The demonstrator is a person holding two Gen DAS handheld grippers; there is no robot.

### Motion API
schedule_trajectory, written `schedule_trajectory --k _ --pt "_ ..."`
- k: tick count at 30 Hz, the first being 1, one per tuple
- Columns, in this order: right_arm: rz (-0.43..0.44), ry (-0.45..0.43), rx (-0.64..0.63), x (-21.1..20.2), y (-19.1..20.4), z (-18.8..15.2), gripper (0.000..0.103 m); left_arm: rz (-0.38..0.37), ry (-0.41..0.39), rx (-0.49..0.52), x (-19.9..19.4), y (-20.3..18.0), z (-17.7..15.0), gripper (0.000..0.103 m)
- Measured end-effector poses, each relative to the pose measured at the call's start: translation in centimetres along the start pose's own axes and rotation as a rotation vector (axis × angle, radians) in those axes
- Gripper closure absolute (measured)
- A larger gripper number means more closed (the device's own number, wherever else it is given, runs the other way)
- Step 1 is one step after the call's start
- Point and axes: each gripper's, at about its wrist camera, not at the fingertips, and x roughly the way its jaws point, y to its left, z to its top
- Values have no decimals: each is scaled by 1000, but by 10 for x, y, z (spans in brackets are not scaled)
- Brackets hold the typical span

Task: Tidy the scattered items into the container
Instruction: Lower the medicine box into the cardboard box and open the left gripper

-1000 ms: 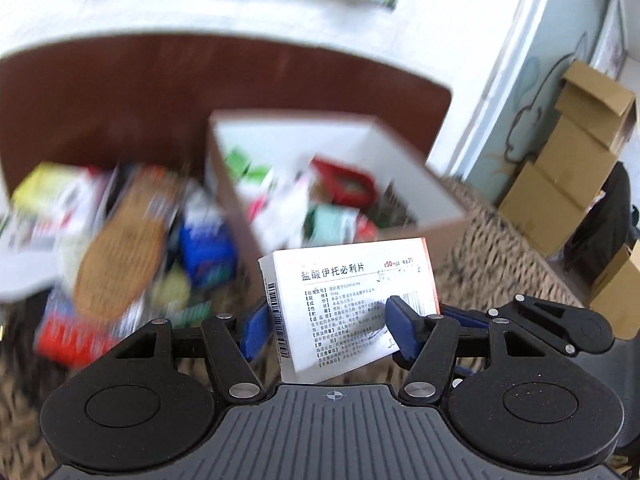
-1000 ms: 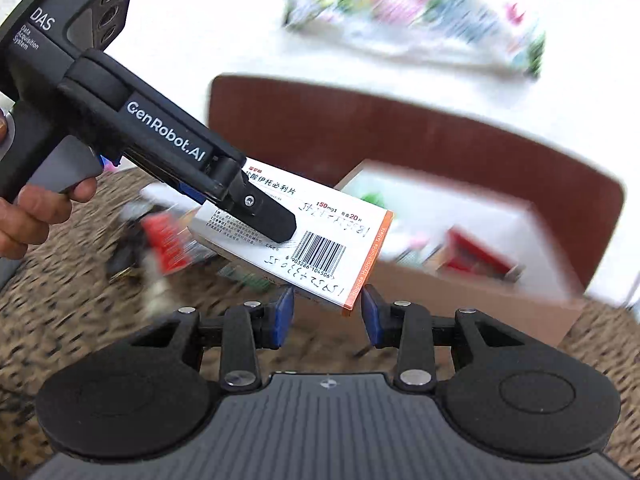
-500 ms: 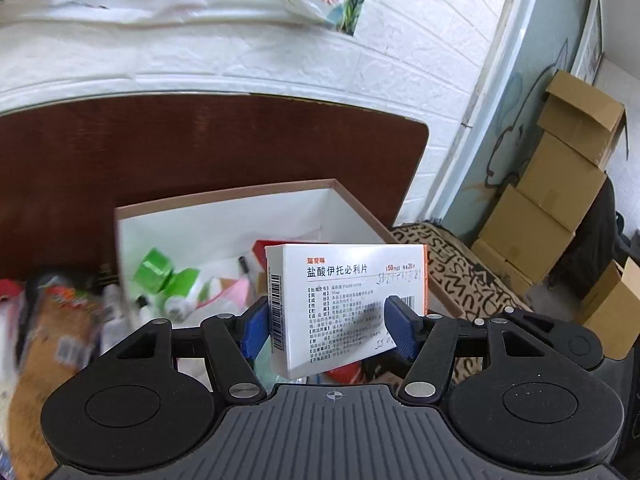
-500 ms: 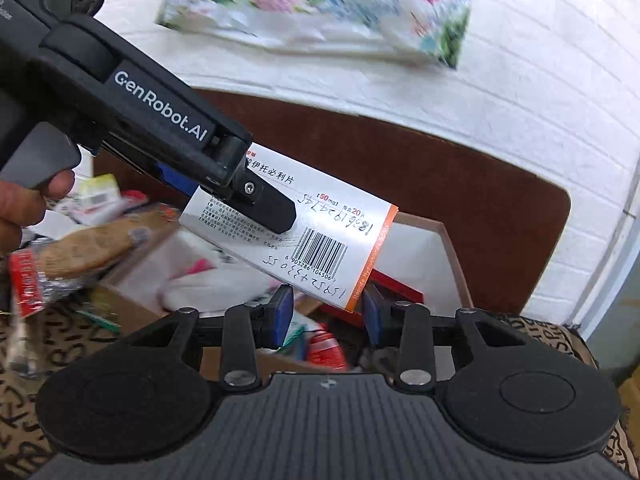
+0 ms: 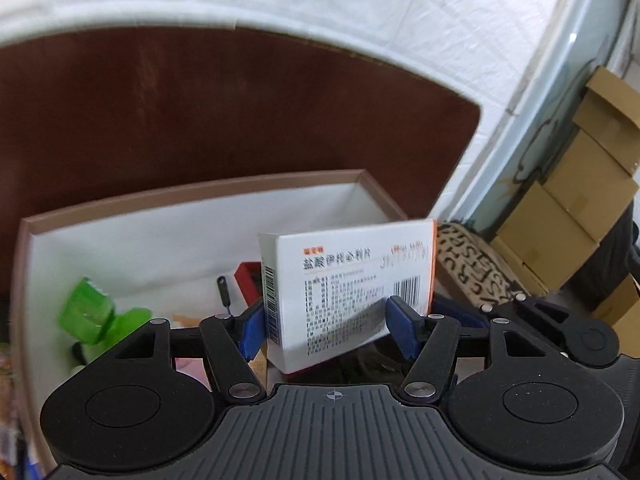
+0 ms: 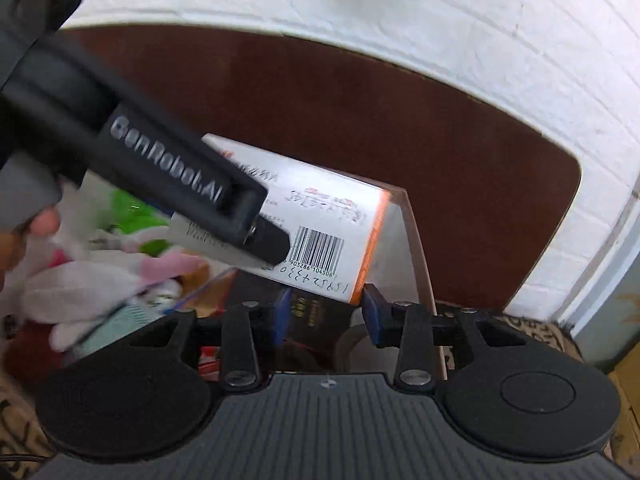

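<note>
Medicine box (image 5: 352, 280) over patterned cloth (image 5: 472, 264)

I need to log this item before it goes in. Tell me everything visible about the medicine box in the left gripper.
The medicine box is a white cardboard carton with black Chinese print, barcodes, handwritten digits and an orange end edge. It looks closed and undented. The left gripper pinches its lower part between blue pads, holding it slightly tilted above the open storage box.
</note>
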Motion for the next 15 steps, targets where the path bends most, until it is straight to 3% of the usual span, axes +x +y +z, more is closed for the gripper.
schedule_trajectory --k 1,2,6,10,15 --pt "-9 21 14 5 -2 0 41 -2 25 -23 6 4 0 13" --pt "-19 27 24 6 -2 0 39 -2 40 -47 8 8 -1 7" --pt "-28 -34 9 -9 2 -3 17 14 3 -17 -9 14 -11 4" --pt "-18 -54 3 -26 11 -7 10 68 -29 64 -33 7 -25 2" --pt "9 -70 -2 -49 26 -13 5 89 -25 63 -55 0 -40 2"
